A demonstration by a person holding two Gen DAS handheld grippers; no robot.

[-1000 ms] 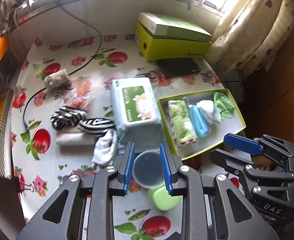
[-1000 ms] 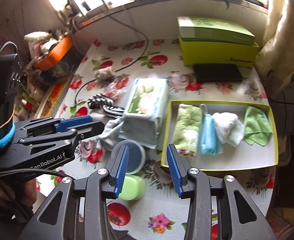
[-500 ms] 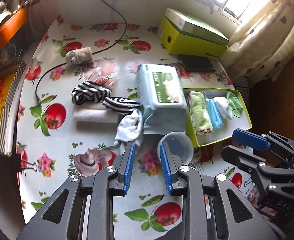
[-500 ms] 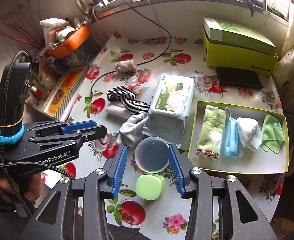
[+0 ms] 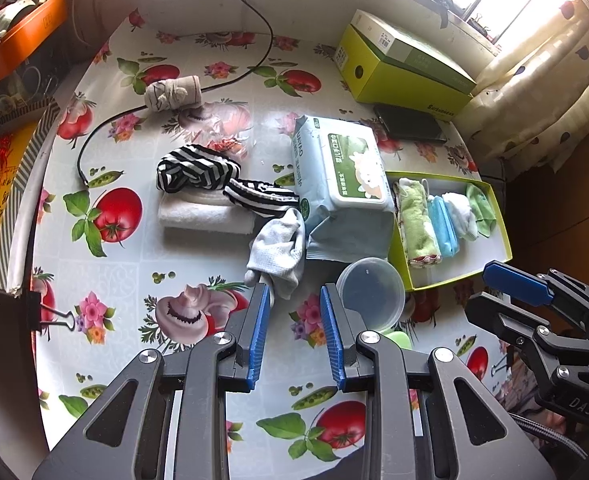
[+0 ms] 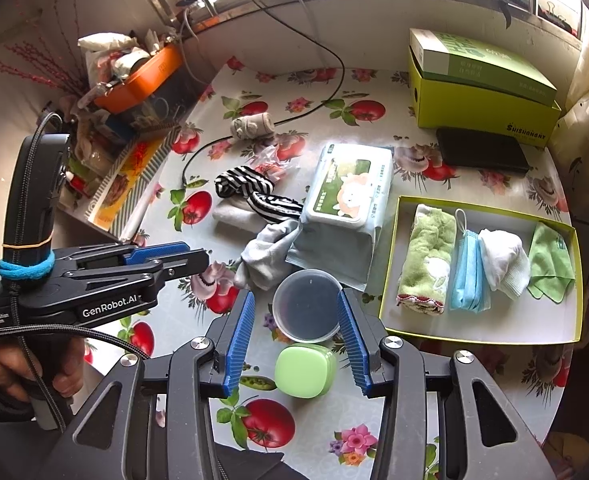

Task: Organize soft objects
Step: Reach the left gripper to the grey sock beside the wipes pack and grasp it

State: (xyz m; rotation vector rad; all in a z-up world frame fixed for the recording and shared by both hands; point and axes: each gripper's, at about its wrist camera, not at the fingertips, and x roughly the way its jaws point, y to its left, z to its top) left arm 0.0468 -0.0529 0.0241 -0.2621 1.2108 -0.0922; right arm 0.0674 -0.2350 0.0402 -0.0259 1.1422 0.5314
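Observation:
A crumpled grey sock (image 5: 278,252) lies against the wipes pack (image 5: 342,172). My left gripper (image 5: 294,300) hangs open just in front of it, nothing between its blue pads. Behind it, two striped socks (image 5: 198,168) rest on a folded white towel (image 5: 202,216), and a rolled beige sock (image 5: 172,92) sits further back. The yellow-green tray (image 6: 474,324) holds a green towel (image 6: 428,260), a blue mask (image 6: 468,272), a white cloth (image 6: 502,260) and a green cloth (image 6: 550,264). My right gripper (image 6: 296,300) stands open above a clear round container (image 6: 306,306).
A green case (image 6: 304,370) lies in front of the clear container. At the back right stand a green shoebox (image 6: 482,92) and a dark flat case (image 6: 480,152). A black cable (image 5: 106,124) runs across the floral tablecloth. Cluttered shelves and an orange bin (image 6: 142,80) flank the left edge.
My left gripper has shifted left, from over the round container to in front of the grey sock. The right gripper's jaws stand slightly wider, with the container now between them in view.

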